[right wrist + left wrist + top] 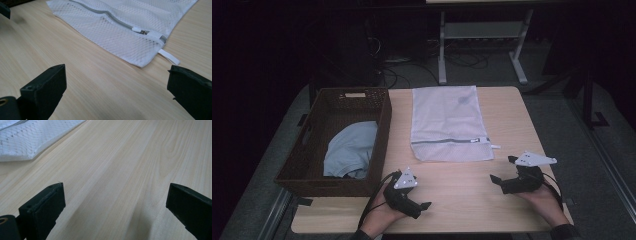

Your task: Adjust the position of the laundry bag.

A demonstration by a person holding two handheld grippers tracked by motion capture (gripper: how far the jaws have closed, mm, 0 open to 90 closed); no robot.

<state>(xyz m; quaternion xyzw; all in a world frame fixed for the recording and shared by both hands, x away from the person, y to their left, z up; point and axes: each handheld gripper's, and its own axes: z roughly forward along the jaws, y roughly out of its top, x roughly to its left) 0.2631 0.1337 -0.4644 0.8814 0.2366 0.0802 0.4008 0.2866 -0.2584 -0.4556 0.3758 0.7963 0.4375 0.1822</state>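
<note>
From the high view, the white mesh laundry bag [450,122] lies flat on the middle of the wooden table [462,200], its zipped end toward the person. Left of the bag, almost touching its edge, stands a dark woven basket [314,145] with a light blue garment [351,150] bundled inside. Beyond the bag's far end, off the table, white desk legs [442,47] and loose cables lie in shadow. The left gripper [426,206] rests in a hand on the near side of the bag, by the basket's near right corner; the right gripper [503,169] sits near the bag's near right corner. Bare wood separates both from the bag.

In the left gripper view, the left gripper [113,202] has its jaws spread wide with nothing between them. The bag's [30,137] corner lies ahead and to the left, well apart from the jaws.

In the right gripper view, the right gripper [116,82] is likewise wide and empty. The bag [117,27] lies just ahead, with its grey zipper [110,16], metal pull [140,31] and white loop tab [170,57] near the right jaw. Nothing blocks the way.
</note>
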